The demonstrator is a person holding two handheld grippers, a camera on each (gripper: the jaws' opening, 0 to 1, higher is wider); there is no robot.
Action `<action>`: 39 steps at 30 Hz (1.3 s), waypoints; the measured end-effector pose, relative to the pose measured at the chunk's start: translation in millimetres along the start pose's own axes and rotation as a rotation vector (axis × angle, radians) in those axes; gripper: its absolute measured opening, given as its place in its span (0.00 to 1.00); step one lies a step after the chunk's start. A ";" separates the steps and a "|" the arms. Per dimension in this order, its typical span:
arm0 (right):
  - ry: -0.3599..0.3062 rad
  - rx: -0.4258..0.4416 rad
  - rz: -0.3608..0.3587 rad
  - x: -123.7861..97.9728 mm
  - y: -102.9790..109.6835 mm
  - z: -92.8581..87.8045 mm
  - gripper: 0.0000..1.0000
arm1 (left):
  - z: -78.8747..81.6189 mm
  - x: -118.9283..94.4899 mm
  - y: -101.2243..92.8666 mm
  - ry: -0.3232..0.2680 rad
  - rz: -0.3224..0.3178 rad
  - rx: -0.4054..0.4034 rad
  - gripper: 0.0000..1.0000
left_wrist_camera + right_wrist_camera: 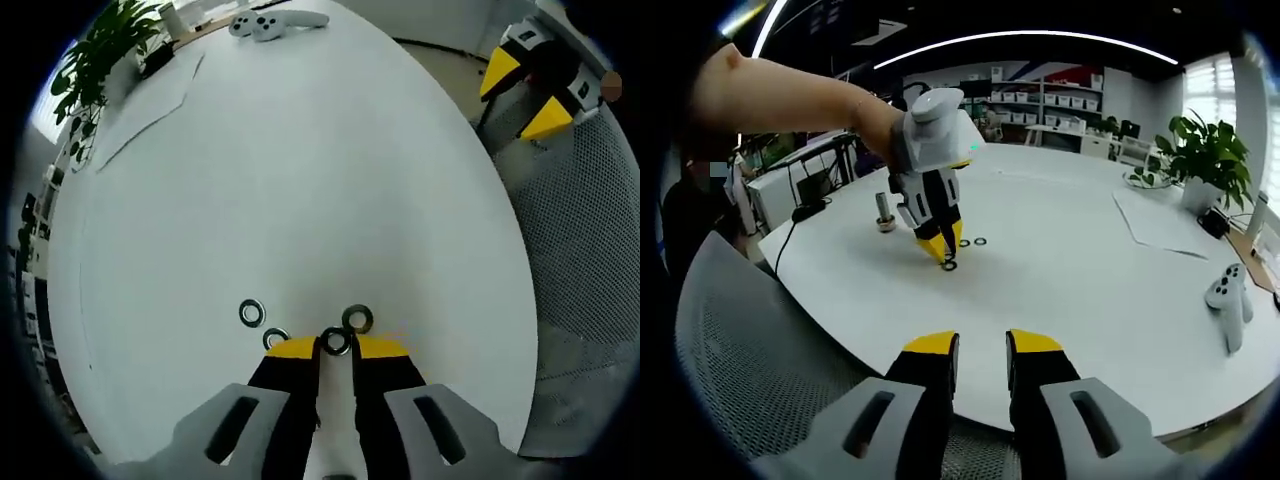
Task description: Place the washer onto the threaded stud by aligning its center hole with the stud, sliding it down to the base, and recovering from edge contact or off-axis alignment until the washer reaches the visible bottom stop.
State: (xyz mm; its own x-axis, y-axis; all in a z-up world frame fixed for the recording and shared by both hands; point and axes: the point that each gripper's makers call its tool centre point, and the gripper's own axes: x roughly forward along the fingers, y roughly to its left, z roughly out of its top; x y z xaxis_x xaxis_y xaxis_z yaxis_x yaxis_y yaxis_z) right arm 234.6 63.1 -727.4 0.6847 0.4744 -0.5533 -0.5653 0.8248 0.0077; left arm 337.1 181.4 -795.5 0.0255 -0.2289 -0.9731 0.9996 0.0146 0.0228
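**Left gripper closes on a washer at the table's near side**

Where our left gripper (336, 345) meets the white table (300, 180), we see its yellow-tipped jaws drawn close together with a dark washer (336, 342) pinched between the tips, low against the tabletop. Just beyond that one lies a second washer (357, 319), flat on the surface, and a third washer (252, 313) sits a little to its left. A fourth washer (275, 337) peeks out at the edge of the left jaw, partly hidden by it. Farther across the table we find a sheet of paper (150, 100), then a pair of white controllers (270, 24) near the far edge, with a potted plant (95, 60) off to the left.

From the right gripper view, our right gripper (982, 352) hangs over the near edge of the table with its jaws parted and nothing between them; a grey mesh chair back (770, 350) sits below it. Across the table we see the left gripper pointing down at the washers, held by a bare arm (790, 95). Just beside it stands a short upright post on a round base, probably the threaded stud (883, 212), though it is too small to be sure. The held washer is near that post, apart from it.
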 end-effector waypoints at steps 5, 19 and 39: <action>0.000 0.002 -0.002 -0.2 -0.1 0.0 0.22 | -0.3 0.4 0.7 -0.006 0.001 -0.005 0.09; -0.003 0.005 -0.005 -0.2 -0.6 0.3 0.22 | -9.9 -30.4 8.3 -0.038 0.064 -0.155 0.09; 0.005 0.008 -0.013 -0.7 -1.8 -0.8 0.22 | -42.6 -93.7 8.5 -0.033 0.137 -0.178 0.09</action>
State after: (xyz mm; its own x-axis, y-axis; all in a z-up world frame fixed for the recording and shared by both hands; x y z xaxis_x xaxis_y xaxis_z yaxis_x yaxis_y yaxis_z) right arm 234.8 61.1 -727.7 0.6898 0.4622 -0.5572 -0.5527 0.8334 0.0071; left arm 342.9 244.4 -714.0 0.1646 -0.2447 -0.9555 0.9695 0.2186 0.1110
